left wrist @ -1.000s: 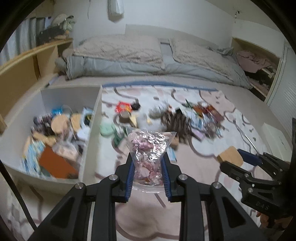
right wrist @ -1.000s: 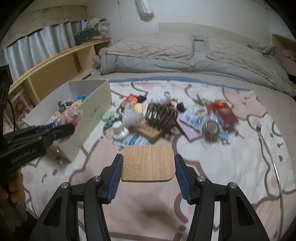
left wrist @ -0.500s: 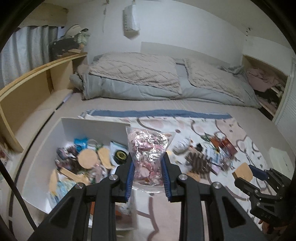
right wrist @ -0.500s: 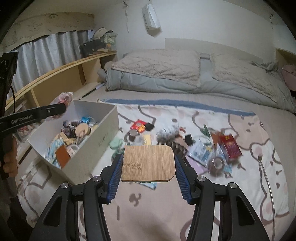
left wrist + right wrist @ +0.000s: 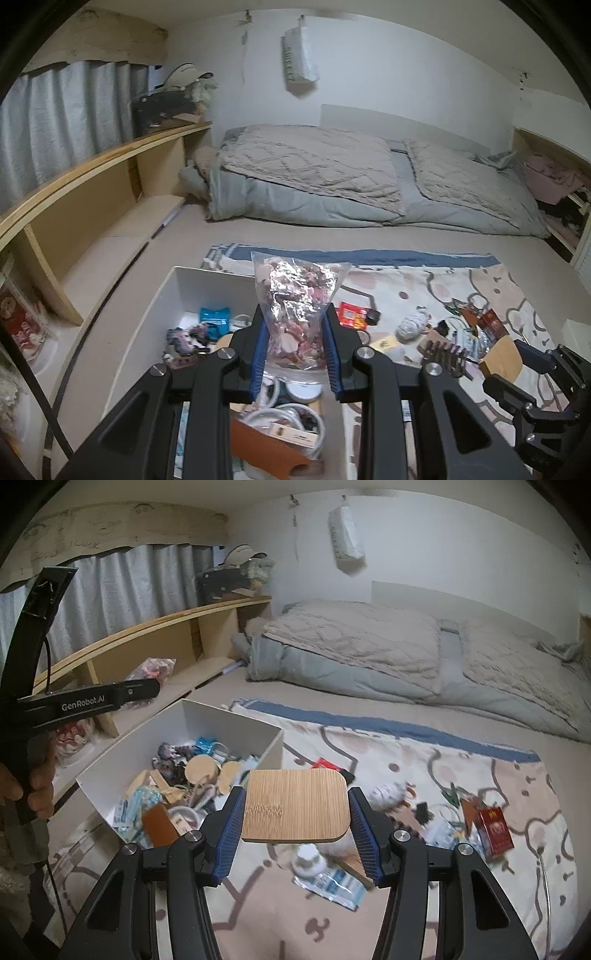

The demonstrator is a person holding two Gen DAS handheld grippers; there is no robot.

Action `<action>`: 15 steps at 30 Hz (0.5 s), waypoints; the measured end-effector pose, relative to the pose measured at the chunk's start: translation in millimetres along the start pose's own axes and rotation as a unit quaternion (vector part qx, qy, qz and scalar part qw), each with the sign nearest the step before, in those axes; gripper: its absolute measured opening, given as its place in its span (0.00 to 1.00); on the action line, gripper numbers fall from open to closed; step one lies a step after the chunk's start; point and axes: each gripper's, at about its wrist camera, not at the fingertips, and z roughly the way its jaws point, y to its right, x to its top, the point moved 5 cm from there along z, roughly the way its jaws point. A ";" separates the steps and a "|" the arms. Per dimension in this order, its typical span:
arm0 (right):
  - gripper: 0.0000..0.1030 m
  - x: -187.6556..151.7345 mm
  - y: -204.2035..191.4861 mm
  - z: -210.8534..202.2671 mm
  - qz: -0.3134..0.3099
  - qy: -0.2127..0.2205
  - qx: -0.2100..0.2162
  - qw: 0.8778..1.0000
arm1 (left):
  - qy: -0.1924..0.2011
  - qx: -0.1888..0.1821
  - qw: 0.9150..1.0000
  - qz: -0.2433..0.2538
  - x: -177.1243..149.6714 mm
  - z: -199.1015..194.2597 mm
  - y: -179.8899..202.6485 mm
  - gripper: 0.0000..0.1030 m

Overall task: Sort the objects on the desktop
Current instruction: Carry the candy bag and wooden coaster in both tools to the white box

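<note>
I record a bed (image 5: 332, 184) with grey bedding along the far wall; in front of it a patterned blanket (image 5: 424, 760) covers the floor; a wooden shelf (image 5: 92, 177) runs down the left side. On the blanket's left edge stands a white box (image 5: 207, 716), open-topped and crowded with small items. Right of the box, loose clutter (image 5: 461, 812) lies scattered on the blanket, a red packet (image 5: 493, 829) among it. My left tongs (image 5: 294, 350) are clamped tight on a clear bag (image 5: 295, 295) of pinkish pieces, held upright above the box. My right tongs (image 5: 295, 805) stand about half open, both pads pressed against the side edges of a flat wooden board (image 5: 295, 805); it is held level over the blanket just beside the box's near corner.
</note>
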 end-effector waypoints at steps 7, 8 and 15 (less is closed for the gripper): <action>0.54 12.2 -23.1 9.3 -0.007 0.002 0.022 1.000 | -0.002 0.020 1.000 -0.022 -4.3 5.6 -32.6 0.27; 0.54 13.4 -26.2 10.3 -0.007 0.002 0.024 1.000 | -0.003 0.023 0.999 -0.026 -5.7 7.4 -36.7 0.27; 0.54 20.3 -45.3 14.1 -0.020 0.001 0.039 0.999 | -0.031 0.044 0.997 -0.047 -21.3 27.1 -64.7 0.27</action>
